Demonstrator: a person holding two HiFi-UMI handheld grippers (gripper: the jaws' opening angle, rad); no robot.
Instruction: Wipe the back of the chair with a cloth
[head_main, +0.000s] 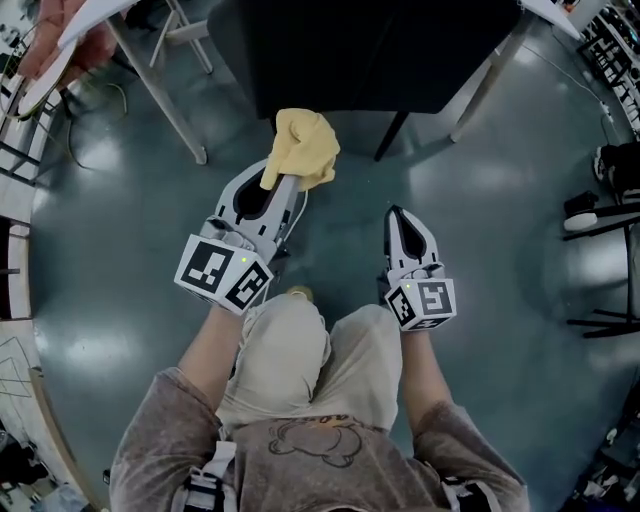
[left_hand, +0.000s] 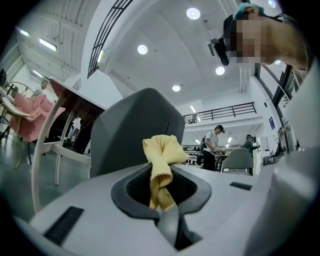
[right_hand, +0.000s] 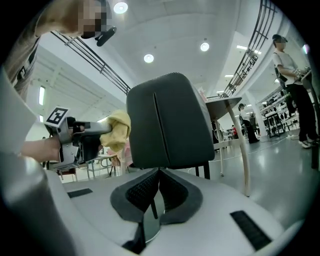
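Head view first, the first speaker asks: what does the left tool (head_main: 281, 188) hold?

Second: Its jaws are clamped on a soft yellow cloth (head_main: 305, 148). The cloth stands out beyond the tips as a crumpled bunch, above the glossy grey-green floor (head_main: 330, 235). In the left gripper view a strip of it goes down between the jaws.

First: And the right tool (head_main: 402, 218)?

Second: Its jaws are together and nothing is between them; the right gripper view shows this clearly. It is to the right of the left tool and well apart from the cloth.

First: Where is the chair?

Second: The dark grey padded chair back (right_hand: 170, 122) stands upright in front of both tools. In the right gripper view the cloth is just beside the left edge of this back, about at the middle of its height. If it touches the back or not, I cannot tell.

First: What else?

Second: Both tools are in front of the person's knees, which are in light beige trousers (head_main: 300, 350).
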